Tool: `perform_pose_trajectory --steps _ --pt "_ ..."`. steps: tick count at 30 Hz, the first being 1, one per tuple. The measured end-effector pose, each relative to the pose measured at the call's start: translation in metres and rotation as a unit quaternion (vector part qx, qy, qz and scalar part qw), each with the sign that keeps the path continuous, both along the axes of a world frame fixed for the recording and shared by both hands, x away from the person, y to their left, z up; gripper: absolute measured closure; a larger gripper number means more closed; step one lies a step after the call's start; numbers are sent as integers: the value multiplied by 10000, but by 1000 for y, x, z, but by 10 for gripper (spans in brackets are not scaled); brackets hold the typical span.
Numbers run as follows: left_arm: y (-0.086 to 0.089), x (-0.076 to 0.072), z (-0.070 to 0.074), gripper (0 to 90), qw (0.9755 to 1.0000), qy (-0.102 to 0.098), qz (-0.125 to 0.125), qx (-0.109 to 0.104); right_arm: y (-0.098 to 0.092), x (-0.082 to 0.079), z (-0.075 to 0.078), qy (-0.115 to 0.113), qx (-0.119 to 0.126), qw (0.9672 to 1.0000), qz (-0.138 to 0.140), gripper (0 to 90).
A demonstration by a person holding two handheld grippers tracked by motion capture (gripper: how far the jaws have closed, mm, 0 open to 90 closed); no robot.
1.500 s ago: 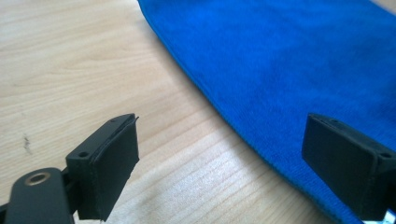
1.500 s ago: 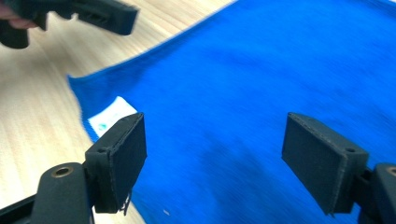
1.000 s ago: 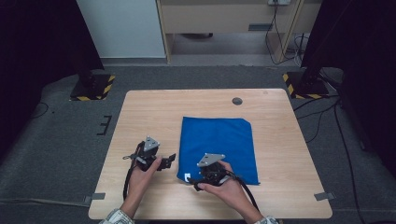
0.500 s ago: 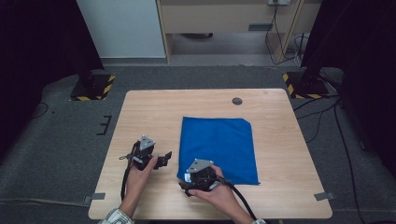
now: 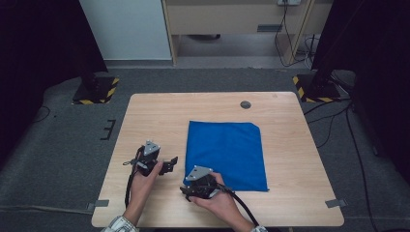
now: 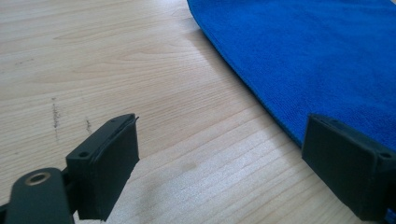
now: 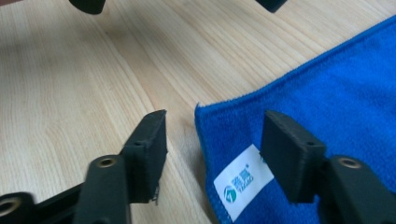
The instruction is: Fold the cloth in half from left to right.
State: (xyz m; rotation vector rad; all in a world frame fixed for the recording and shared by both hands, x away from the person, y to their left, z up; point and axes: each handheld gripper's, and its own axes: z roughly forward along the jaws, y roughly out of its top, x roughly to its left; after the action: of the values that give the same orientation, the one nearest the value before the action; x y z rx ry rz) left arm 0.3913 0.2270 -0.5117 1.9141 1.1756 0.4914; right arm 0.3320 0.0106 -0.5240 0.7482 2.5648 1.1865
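- The blue cloth (image 5: 226,154) lies flat and spread on the desk (image 5: 154,116), right of the middle, its near edge close to the person's side; its long axis runs from the near edge away toward the far edge of the desk in the high view, the shorter side across; the far right corner looks clipped or tucked; a white label (image 7: 243,181) sits at the near left corner, which points toward the right tool.
- The right tool (image 7: 212,149) straddles that near left corner, low over it; its jaws have just been closing but stand apart, the corner between them with no pad pressing on it yet, so nothing is held.
- Risk, as I judge it: if the jaws shut while riding too high, they may catch only the nap or the label and the corner slips out once lifted; the cause would be a shallow bite on a thin, flat edge.
- Risk: if the lower pad digs into the wood instead of sliding under the hem, the cloth may bunch and slide away across the smooth desk, losing its square lie.
- The left tool (image 6: 219,154) hovers over bare wood just beside the cloth's left edge, jaws wide open and empty; were it to grab late or at a different spot along the edge, a lift or fold would come out skewed.
- A small dark round disc (image 5: 245,104) in the desk lies well beyond the cloth, out of the way.
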Motion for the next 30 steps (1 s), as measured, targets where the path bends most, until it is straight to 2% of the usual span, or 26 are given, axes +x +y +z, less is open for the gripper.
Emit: perform_pose_trajectory --steps 2,3,5,7,10,14,18,23,26,28,30 --pt "0 1 1 105 10000 6 -18 15 2 1 0 -16 -13 10000 6 484" --pt "-1 1 2 105 10000 -11 -33 -54 4 1 0 -22 -20 10000 -24 517" --pt "0 3 5 106 10000 -26 -43 -11 6 2 1 -1 -29 10000 -59 629" --pt "1 5 8 106 9999 -24 -69 -93 6 1 2 5 -4 10000 -81 734" --pt "2 11 15 107 9999 -8 -118 -114 4 -1 5 68 90 9999 -45 840" --pt "1 27 20 116 9999 -31 -104 -16 2 -3 8 136 151 9998 -40 882" --pt "-6 49 18 123 9996 109 -243 54 1 -5 10 232 300 9993 -53 886" --pt "-19 75 17 171 9984 222 -482 199 5 -11 10 287 385 9988 68 887" --pt "-26 92 15 185 9980 275 -559 134 9 -16 8 313 418 9985 175 887" --pt "-31 103 13 203 9977 297 -559 253 11 -19 6 297 401 9985 226 887" --pt "-35 113 12 210 9977 293 -548 280 12 -20 5 308 401 9985 230 886"
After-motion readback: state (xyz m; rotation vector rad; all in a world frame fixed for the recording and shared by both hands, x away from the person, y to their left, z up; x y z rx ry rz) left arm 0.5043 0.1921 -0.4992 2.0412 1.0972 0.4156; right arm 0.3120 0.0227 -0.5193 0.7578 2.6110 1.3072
